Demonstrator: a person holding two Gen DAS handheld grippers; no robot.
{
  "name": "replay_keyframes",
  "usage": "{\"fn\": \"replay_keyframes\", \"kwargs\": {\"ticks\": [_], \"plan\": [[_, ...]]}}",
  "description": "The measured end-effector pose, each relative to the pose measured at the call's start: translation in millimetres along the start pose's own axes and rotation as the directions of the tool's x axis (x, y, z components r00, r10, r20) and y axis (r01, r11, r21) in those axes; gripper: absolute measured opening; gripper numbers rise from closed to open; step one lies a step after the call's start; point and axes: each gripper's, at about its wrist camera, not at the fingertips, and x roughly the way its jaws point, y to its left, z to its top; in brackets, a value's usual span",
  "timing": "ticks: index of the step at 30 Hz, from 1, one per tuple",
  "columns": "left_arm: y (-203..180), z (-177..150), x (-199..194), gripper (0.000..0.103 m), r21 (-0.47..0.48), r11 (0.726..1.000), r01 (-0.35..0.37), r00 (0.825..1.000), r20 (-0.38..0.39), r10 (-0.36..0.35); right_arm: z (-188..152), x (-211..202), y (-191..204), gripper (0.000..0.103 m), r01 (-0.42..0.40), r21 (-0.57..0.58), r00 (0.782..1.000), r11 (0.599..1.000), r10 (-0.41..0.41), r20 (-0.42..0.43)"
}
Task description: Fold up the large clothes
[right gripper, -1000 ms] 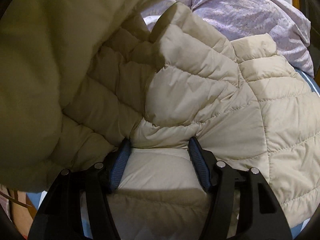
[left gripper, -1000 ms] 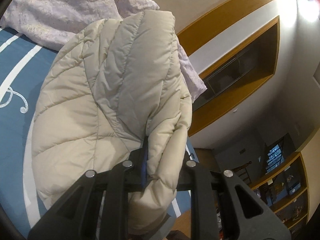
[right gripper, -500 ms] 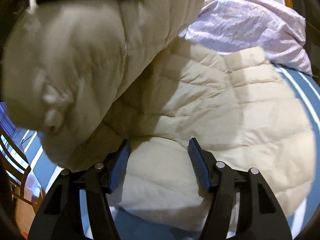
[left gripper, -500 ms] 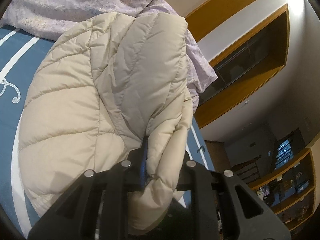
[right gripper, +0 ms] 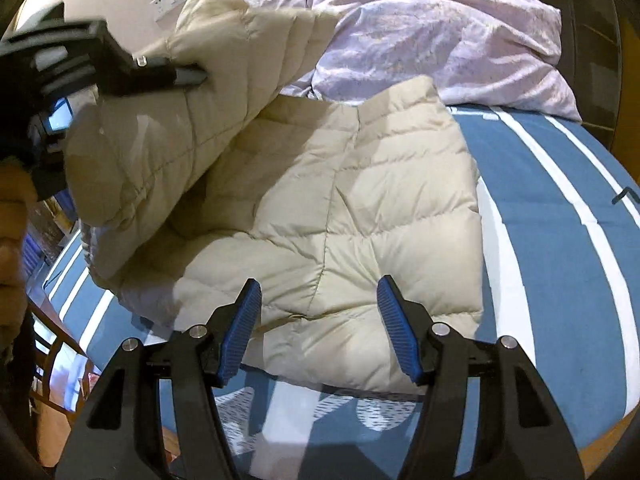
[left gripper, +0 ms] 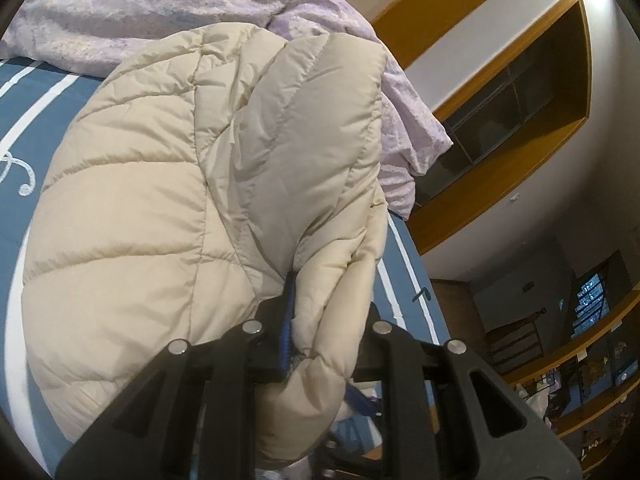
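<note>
A cream quilted puffer jacket [right gripper: 360, 216] is spread over a blue bedspread with white stripes [right gripper: 568, 240], with a crumpled lilac duvet [right gripper: 440, 28] heaped just behind it at the far end of the bed. One side of the jacket is pinched in the left gripper [left gripper: 320, 332]: the jaws are nearly closed on a bunched fold of the padded fabric, and the blue pad [left gripper: 286, 332] on one side can be seen pressed right into it. From the right wrist view that same gripper [right gripper: 192, 74] is seen up at the left, with the lifted flap held above the rest of the jacket and draped back down toward the part lying flat. A bit of the person's hand [right gripper: 12, 224] is caught at the left edge, behind the gripper body. The right gripper [right gripper: 320, 320] is held with its jaws roughly half open and nothing is gripped; its blue pads [right gripper: 396, 332] are seen above the near hem of the flat part, clear of the fabric on both sides. Off to the right in the left wrist view, wooden wall shelving [left gripper: 520, 128] is visible past the bed.
</note>
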Motion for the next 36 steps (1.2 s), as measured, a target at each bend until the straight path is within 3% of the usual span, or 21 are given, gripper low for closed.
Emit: {"fn": "replay_keyframes", "kwargs": {"ticks": [7, 10, 11, 15, 18, 24, 27, 31, 33, 36], "plan": [[-29.7, -10.3, 24.7, 0.02, 0.048, 0.998, 0.041, 0.996, -0.082, -0.037, 6.8, 10.2, -23.0, 0.062, -0.037, 0.062, 0.999, 0.997, 0.037, 0.014], [-30.4, -12.5, 33.3, 0.032, 0.03, 0.998, 0.049, 0.99, -0.136, -0.045, 5.0, 9.0, -26.3, 0.062, -0.049, 0.074, 0.999, 0.996, 0.048, 0.019], [-29.0, -11.5, 32.8, 0.04, 0.019, 0.998, 0.056, 0.988, -0.142, -0.052, 5.0, 9.2, -26.2, 0.062, -0.049, 0.072, 0.999, 0.996, 0.048, 0.019], [-25.8, -3.9, 18.0, 0.055, 0.01, 0.998, 0.062, 0.991, -0.118, -0.061, 5.5, 9.4, -25.6, 0.062, -0.043, 0.071, 0.999, 0.997, 0.042, 0.016], [-24.6, 3.9, -3.5, 0.059, 0.032, 0.999, 0.038, 0.997, -0.075, -0.035, 5.0, 8.9, -25.4, 0.062, -0.038, 0.075, 0.999, 0.996, 0.037, 0.016], [-10.1, 12.7, -36.1, 0.061, 0.106, 0.986, -0.125, 0.992, 0.008, 0.125, 1.5, 5.8, -24.0, 0.062, -0.029, 0.078, 0.999, 0.997, 0.028, 0.015], [5.7, 18.9, -42.9, 0.061, 0.131, 0.963, -0.237, 0.971, 0.044, 0.233, 0.3, 4.7, -23.9, 0.062, -0.024, 0.078, 1.0, 0.997, 0.023, 0.013], [38.5, 27.8, -44.8, 0.062, 0.122, 0.918, -0.377, 0.926, 0.086, 0.369, -0.9, 4.6, -22.3, 0.063, -0.017, 0.08, 1.0, 0.997, 0.016, 0.014], [55.5, 27.3, -40.2, 0.062, 0.095, 0.917, -0.388, 0.922, 0.056, 0.384, -1.5, 4.9, -22.0, 0.063, -0.016, 0.08, 1.0, 0.997, 0.015, 0.014], [67.8, 19.8, -29.7, 0.062, 0.065, 0.933, -0.355, 0.935, 0.009, 0.355, -0.8, 6.0, -22.7, 0.063, -0.012, 0.08, 1.0, 0.997, 0.011, 0.011]]}}
